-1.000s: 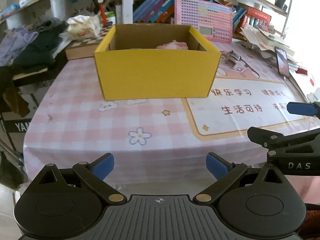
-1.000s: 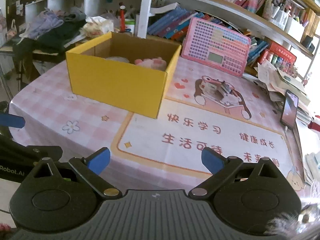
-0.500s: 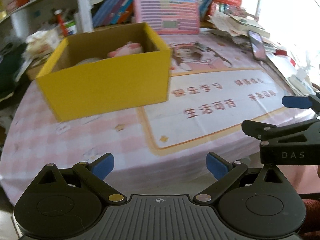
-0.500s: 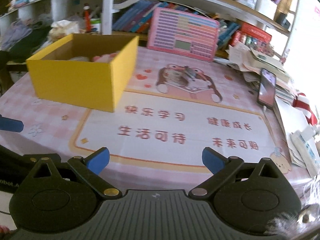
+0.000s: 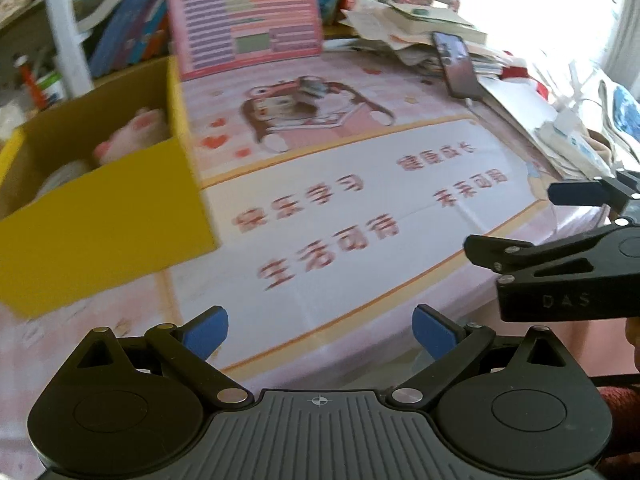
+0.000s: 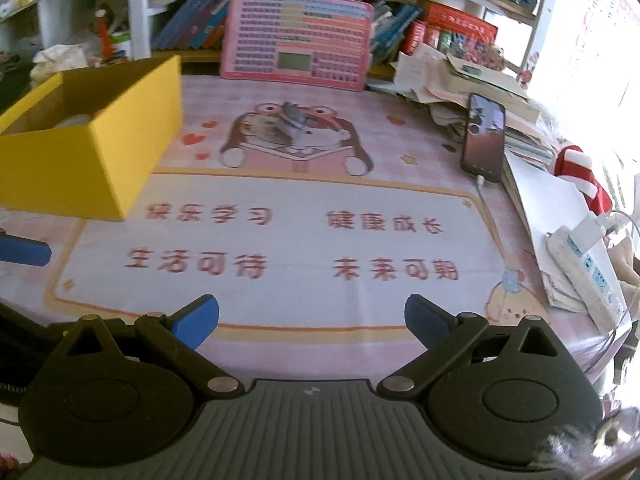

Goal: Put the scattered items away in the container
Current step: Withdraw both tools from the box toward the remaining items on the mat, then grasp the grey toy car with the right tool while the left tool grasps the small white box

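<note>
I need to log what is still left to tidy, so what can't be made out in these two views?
- Yellow cardboard box contents: right wrist view, near wall hides all but a pale edge; left wrist view shows a pink soft item, blurred.
- Small grey object on the printed pink tablecloth: too small and blurred to identify.
- Right gripper: left wrist view, cut off by the edge.

Both cameras sit low at the near edge of the table with the pink printed cloth (image 6: 280,240), looking forward across it. The left view faces more to the right; the right view faces straight. Both share the open yellow cardboard box (image 5: 100,220) and the pink keyboard board (image 6: 296,40).
</note>
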`<state>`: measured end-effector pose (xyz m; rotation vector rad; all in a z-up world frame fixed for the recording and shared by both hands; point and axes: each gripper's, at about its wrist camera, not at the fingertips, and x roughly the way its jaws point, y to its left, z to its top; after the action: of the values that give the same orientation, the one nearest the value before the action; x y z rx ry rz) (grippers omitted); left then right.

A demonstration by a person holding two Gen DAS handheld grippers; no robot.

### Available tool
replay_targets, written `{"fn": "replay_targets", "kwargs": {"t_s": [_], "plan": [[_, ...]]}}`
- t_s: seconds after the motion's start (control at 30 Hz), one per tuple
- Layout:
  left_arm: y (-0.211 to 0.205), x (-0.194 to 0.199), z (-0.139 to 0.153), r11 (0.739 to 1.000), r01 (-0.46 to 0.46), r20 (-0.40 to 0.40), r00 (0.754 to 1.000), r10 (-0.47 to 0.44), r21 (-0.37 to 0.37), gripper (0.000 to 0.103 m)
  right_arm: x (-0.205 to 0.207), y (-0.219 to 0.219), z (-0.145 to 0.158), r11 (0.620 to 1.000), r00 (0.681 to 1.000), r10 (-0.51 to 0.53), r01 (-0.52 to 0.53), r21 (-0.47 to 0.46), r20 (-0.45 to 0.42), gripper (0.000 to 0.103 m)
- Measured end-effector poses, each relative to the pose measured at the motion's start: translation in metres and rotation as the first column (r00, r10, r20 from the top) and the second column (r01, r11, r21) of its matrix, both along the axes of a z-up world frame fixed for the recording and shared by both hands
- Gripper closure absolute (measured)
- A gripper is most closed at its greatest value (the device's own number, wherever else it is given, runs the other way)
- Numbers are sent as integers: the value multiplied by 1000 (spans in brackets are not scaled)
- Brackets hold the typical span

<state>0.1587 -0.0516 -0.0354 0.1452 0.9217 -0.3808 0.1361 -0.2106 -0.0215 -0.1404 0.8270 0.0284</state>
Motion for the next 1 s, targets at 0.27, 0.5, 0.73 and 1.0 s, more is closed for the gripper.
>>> {"fn": "replay_targets", "kwargs": {"t_s": [0.27,0.5,0.73,1.0], "plan": [[-48,41,3,998,59,33,998,-58,-3,3,46,-44,-1,1000,1000,-28,28,14,-10,2],[-61,82,8,999,-28,53,998,27,17,3,92,-68,-2,998,1000,12,-12,57,1,2],[-59,110,13,990,-132,66,990,128,49,3,136,-75,-5,989,997,79,-78,126,0,3],[-55,138,24,971,-226,109,970,218,77,3,188,-65,-9,968,988,153,-154,199,17,4]]}}
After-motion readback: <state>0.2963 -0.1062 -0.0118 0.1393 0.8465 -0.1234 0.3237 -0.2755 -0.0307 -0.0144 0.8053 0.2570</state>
